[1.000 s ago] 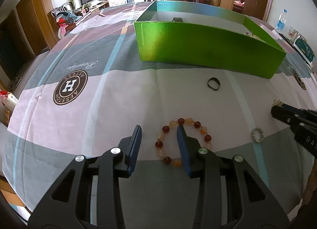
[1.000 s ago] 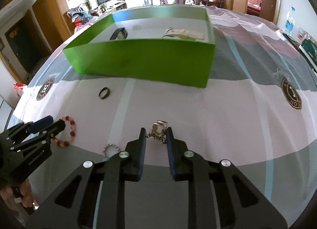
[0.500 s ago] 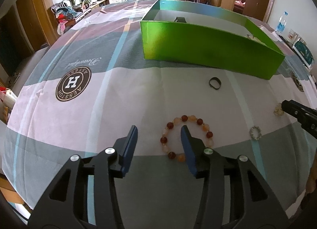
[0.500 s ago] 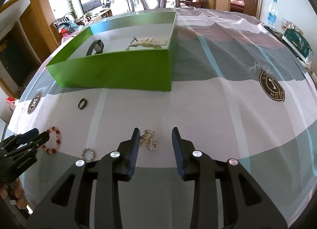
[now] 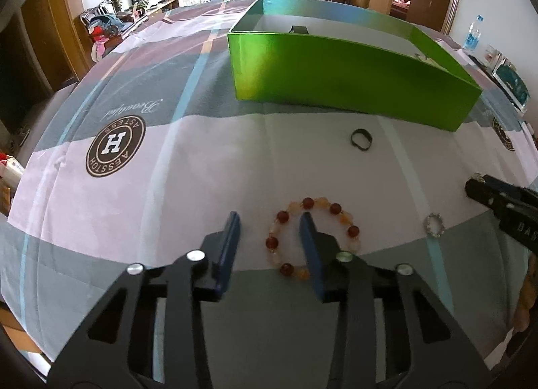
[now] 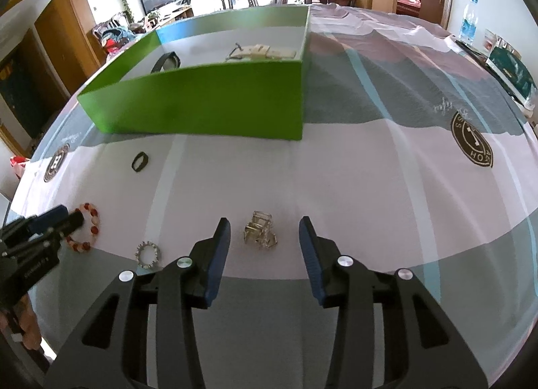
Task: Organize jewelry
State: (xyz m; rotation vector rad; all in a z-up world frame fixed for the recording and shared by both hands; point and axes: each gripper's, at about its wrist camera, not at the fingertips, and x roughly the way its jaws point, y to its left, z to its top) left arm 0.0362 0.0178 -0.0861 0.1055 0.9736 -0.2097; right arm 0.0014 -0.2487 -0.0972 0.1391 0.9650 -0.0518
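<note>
Progress looks partial: green box (image 6: 208, 103) holds a few pieces, four sit on the desk (image 6: 370, 204); both your grippers' fingers (image 5: 232, 237) gape wide, empty.

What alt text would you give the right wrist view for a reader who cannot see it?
The open right gripper frames a small gold-toned clip lying on the patterned tablecloth, untouched. Beyond stands a green box holding some jewelry; a dark ring, sparkly ring and beaded bracelet lie left, by the left gripper.
</note>
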